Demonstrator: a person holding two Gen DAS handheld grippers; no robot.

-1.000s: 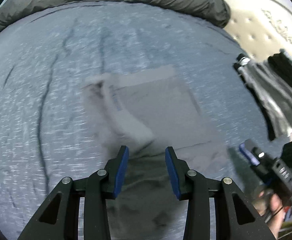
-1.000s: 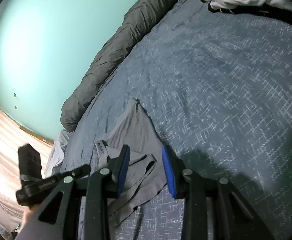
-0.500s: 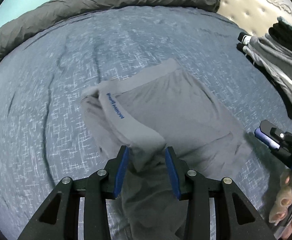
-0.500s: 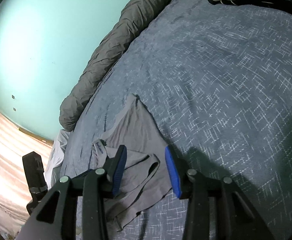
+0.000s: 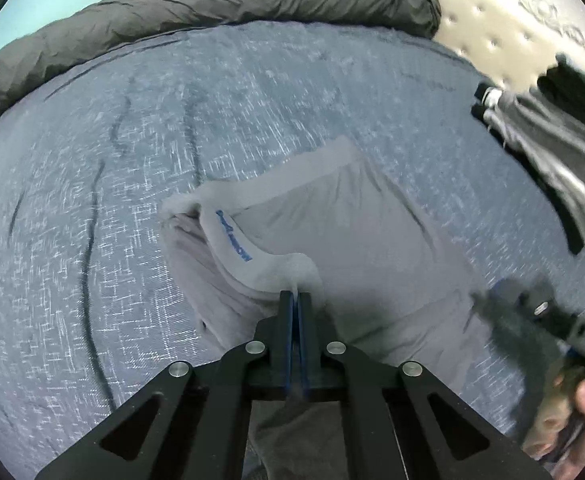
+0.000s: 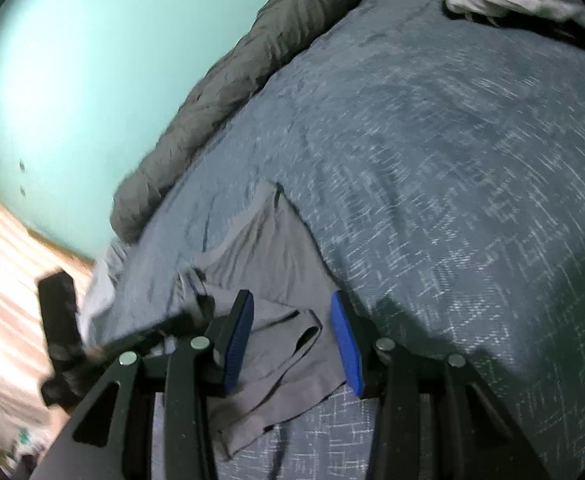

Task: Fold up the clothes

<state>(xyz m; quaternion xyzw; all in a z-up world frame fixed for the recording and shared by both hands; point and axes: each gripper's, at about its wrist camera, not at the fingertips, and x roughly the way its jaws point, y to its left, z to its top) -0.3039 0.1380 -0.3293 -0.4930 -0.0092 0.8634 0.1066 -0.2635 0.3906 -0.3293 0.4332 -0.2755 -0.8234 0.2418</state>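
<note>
Left gripper pinching the waistband fold of the grey underwear just ahead of its clenched jaws, right gripper hovering with jaws spread wide over the garment's leg end, garment lying on the blue-grey bedsheet beyond both jaws.

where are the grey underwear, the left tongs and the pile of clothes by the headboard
grey underwear (image 5: 348, 232), left wrist view, on the flat panel below the waistband
left tongs (image 5: 295, 300), left wrist view, at the tips, shut on a fold of the waistband
pile of clothes (image 5: 548, 136), left wrist view, on the grey garment
</note>
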